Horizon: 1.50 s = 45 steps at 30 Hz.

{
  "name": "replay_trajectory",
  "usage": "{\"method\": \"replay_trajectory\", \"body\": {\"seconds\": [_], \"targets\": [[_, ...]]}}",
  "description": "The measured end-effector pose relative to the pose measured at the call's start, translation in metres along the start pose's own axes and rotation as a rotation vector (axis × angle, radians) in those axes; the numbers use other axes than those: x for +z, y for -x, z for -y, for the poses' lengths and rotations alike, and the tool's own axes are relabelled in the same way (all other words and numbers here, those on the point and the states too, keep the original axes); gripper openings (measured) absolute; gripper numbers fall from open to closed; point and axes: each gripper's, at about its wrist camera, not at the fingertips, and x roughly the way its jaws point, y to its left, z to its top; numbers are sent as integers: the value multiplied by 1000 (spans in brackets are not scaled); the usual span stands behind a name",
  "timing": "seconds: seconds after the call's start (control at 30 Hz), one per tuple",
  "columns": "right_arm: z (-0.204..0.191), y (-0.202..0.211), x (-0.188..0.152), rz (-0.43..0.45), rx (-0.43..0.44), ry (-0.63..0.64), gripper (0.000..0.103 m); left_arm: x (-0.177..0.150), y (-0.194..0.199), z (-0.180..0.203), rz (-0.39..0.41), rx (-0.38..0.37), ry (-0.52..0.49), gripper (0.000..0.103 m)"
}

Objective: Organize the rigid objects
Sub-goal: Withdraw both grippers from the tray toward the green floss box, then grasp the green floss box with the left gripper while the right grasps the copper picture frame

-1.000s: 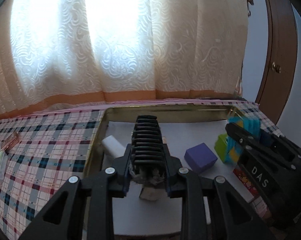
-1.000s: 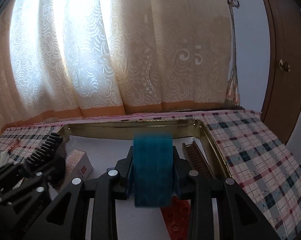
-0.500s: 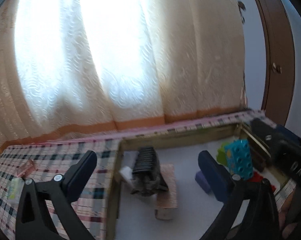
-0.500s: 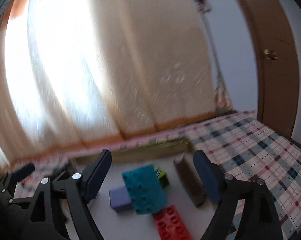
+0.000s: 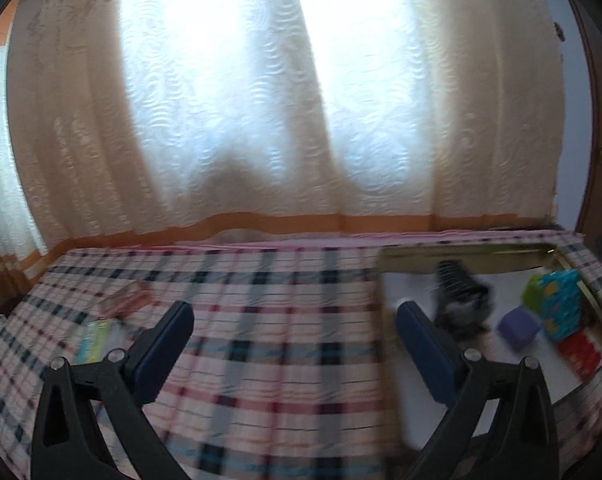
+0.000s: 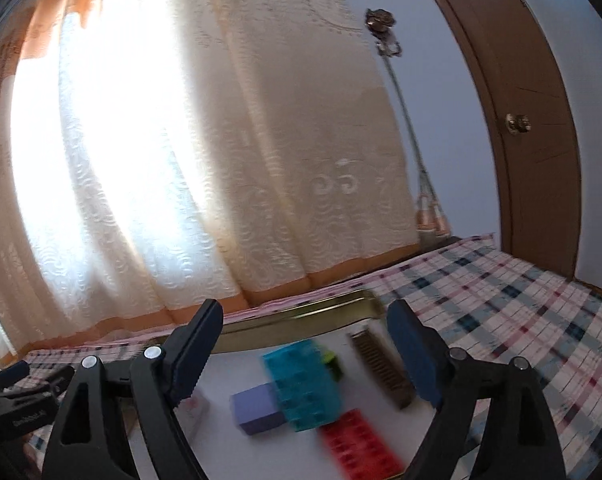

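Note:
My left gripper (image 5: 293,320) is open and empty above the checked cloth, to the left of the gold-rimmed tray (image 5: 461,256). A black toothed clip (image 5: 459,292) lies in the tray beyond its right finger. A purple cube (image 5: 519,328), a teal brick (image 5: 561,304), a green block (image 5: 532,290) and a red brick (image 5: 579,354) sit further right. My right gripper (image 6: 305,316) is open over the tray's rim (image 6: 285,322), with nothing between its pads. Below it lie the teal brick (image 6: 305,388), the purple cube (image 6: 257,408), the red brick (image 6: 357,444) and a brown comb (image 6: 381,364).
On the cloth left of the tray lie a pink item (image 5: 125,300) and a green-yellow packet (image 5: 97,338). A small white and red box (image 6: 195,410) sits at the tray's left side. A curtain hangs behind the table and a brown door (image 6: 541,140) stands at the right.
Both grippers opened. The left let go of the black clip, which now lies in the tray, and swung left over the cloth. The right released the teal brick into the tray and rolled.

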Motion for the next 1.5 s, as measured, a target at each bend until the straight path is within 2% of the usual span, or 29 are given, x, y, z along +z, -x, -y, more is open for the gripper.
{"method": "replay_trajectory", "body": {"seconds": [0.13, 0.23, 0.4, 0.73, 1.03, 1.27, 1.5], "targets": [[-27, 4, -9, -3, 62, 2, 86, -5, -1, -24, 12, 42, 27, 103], [-51, 6, -19, 11, 78, 76, 87, -10, -1, -37, 40, 81, 48, 103], [-74, 11, -24, 29, 85, 178, 87, -17, -2, -48, 62, 76, 82, 102], [-96, 7, -33, -2, 110, 123, 87, -22, -6, -60, 45, 108, 67, 102], [-146, 6, -48, -25, 187, 148, 87, -24, -20, -104, -8, 179, 97, 102], [-181, 3, -59, -50, 240, 177, 87, -27, -43, -157, -106, 237, 183, 102], [-211, -3, -68, -79, 277, 184, 87, -31, -66, -187, -201, 221, 212, 99]]}}
